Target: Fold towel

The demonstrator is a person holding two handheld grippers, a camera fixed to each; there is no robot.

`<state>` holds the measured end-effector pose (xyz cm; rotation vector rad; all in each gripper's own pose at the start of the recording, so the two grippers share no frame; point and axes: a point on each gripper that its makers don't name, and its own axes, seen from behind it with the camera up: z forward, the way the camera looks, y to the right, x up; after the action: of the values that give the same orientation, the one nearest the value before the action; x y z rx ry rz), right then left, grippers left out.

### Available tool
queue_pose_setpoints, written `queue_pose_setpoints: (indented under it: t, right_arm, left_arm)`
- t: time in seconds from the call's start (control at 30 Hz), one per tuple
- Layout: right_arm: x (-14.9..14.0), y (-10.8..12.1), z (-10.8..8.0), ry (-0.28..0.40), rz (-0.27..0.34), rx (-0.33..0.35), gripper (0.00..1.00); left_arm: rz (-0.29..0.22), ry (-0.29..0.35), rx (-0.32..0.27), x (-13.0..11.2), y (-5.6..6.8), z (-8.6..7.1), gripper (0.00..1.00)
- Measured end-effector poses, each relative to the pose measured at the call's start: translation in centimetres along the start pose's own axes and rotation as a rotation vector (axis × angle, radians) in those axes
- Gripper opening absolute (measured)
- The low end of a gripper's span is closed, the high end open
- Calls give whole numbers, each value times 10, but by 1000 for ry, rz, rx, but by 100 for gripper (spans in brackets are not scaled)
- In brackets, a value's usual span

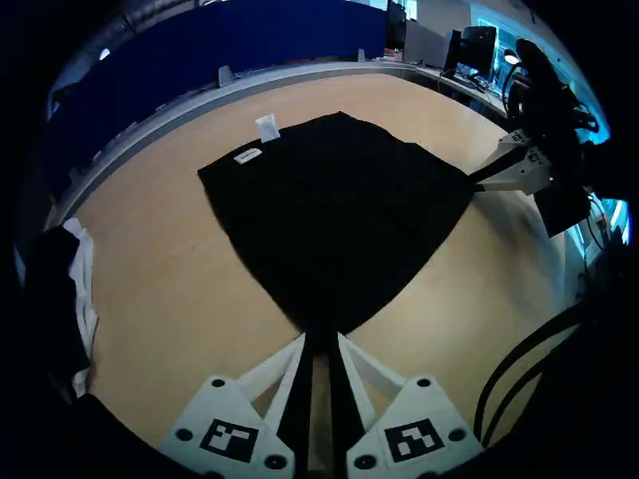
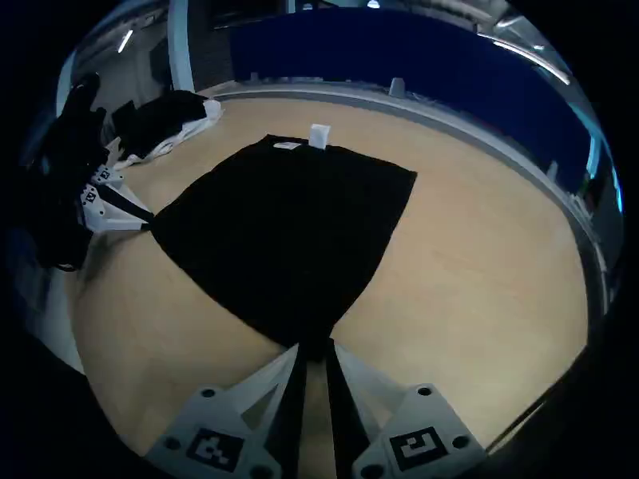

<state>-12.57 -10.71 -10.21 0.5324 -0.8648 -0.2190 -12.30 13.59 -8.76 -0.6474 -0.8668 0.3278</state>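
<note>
Now, the black towel (image 1: 335, 207) is seen spread flat across the pale wooden worktop (image 1: 176, 263), filling the middle of both views. Its near corner is drawn to a point at the bottom centre of the left gripper view, where the left gripper (image 1: 319, 351) is clenched on it, cloth pinched between both fingers. At the right edge of that same view, a neighbouring corner is held by the right gripper (image 1: 483, 182), likewise closed on the fabric. A white tag (image 1: 248, 156) is spotted at the far edge, toward the upper left. A pile of dark and white cloth (image 1: 60, 311) is left aside at the left edge.

As for progress, no fold can be made out: the towel is judged to be at the very start, two corners gripped and nothing turned over. Everything is left to do, with both held corners to be carried across to the far edge and laid down evenly.
</note>
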Motion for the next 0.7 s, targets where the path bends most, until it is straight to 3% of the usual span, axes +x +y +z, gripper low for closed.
queue_pose_setpoints:
  t: [0.3, 0.7]
  right_arm:
    - [16, 3, -11, 21, 5, 6, 16]
    - [59, -4, -57, 87, -7, 16, 16]
  left_arm:
    - [-58, 40, 1, 18, 0, -13, 12]
    - [-132, 89, 9, 47, -6, -60, 11]
